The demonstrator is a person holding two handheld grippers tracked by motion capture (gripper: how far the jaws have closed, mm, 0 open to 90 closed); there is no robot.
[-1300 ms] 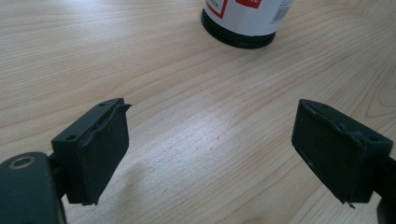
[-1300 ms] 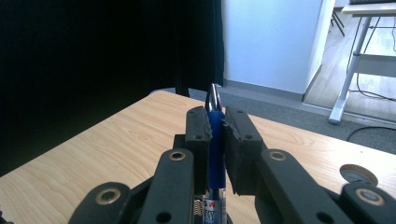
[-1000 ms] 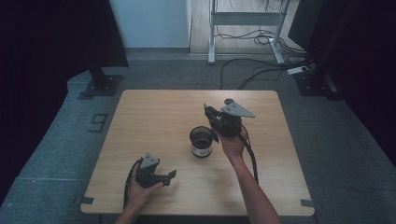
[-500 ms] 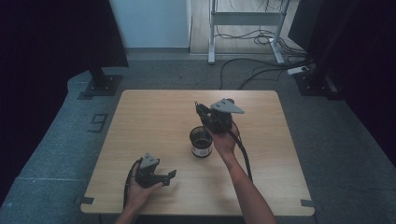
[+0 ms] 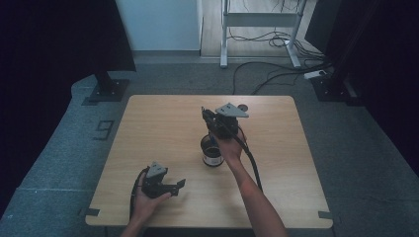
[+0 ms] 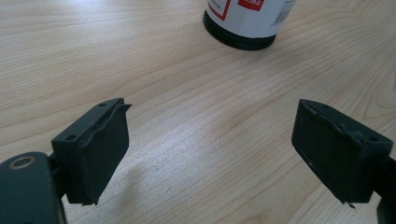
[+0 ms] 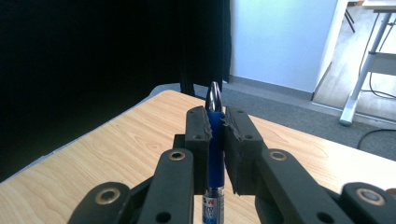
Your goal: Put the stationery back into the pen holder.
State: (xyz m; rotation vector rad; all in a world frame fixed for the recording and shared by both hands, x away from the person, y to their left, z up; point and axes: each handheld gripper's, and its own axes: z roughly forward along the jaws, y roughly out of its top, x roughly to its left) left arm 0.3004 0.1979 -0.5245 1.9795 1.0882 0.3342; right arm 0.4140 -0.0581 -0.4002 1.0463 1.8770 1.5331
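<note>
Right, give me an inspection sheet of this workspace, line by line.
Surface: wooden table, bare wood around the items.
Job's things: black-based white can near centre; blue pen held upright.
Clutter: nothing seen.
Grippers: left gripper open, low over the table; right gripper shut on the pen, above the can.
Cables: gripper cable trails along the right forearm; floor cables beyond the table.
Surroundings: grey floor, dark curtains, metal stand.

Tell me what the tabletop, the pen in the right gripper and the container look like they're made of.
Tabletop: pale wood or wood-look laminate, matte, with visible grain lines. Pen: likely plastic, with a glossy blue barrel and a shiny dark tip, held in the right gripper. Container: unclear, with a white printed label and a ribbed black base that looks plastic.
</note>
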